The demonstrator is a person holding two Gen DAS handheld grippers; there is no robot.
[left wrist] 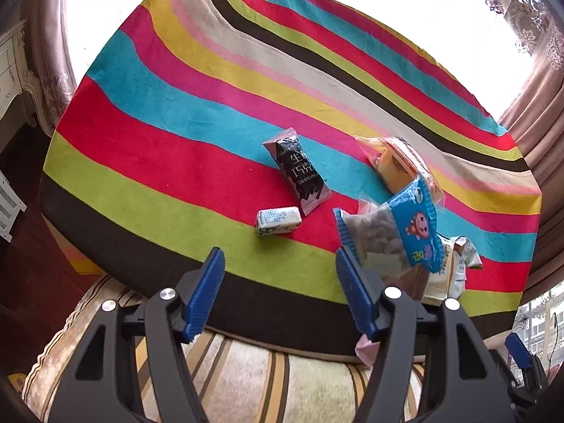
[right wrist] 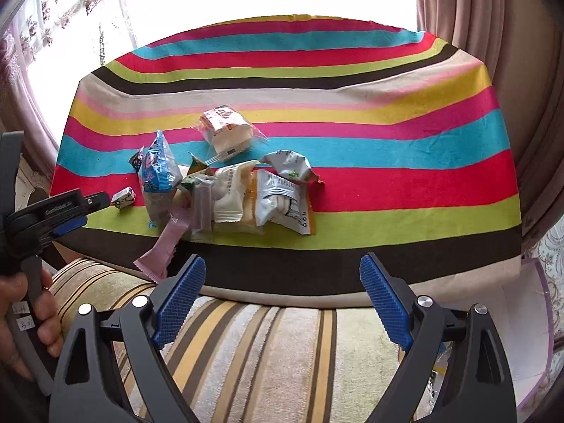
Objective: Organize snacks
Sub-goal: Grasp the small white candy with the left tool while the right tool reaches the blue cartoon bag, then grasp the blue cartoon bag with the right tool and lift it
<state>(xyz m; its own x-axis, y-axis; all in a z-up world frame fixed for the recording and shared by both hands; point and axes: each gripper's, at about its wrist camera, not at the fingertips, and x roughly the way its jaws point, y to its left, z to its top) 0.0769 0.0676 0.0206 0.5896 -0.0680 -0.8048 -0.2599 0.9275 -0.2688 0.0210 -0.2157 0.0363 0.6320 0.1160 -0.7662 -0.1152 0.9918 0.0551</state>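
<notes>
Striped cloth (right wrist: 352,183) in red, blue, lime, yellow, pink and brown covers the whole desk, and its brown band runs along the near edge. Below that edge lies a striped beige and brown cushion (right wrist: 268,352).

The snacks sit on the red and blue bands toward the near side. Seen from the right wrist, most of them form a loose pile (right wrist: 243,194) left of centre: white and grey packets lying over one another, with a pink sachet (right wrist: 160,250) hanging past the desk edge. A clear-wrapped cake (right wrist: 227,134) lies just behind the pile, apart from it. A blue cartoon packet (left wrist: 398,232) stands at the left end of the pile. From the left wrist, a black chocolate bar (left wrist: 299,172) lies apart to the left of it, and a small white and green candy (left wrist: 278,221) rests just beside the bar's near end.

The left claw (left wrist: 280,264) is partly open with nothing between its blue pads; its right finger is close beside the blue cartoon packet, and I cannot tell whether it touches. A hand (right wrist: 31,320) grips its handle. The right claw (right wrist: 282,275) hangs wide open and empty over the near edge of the desk.
</notes>
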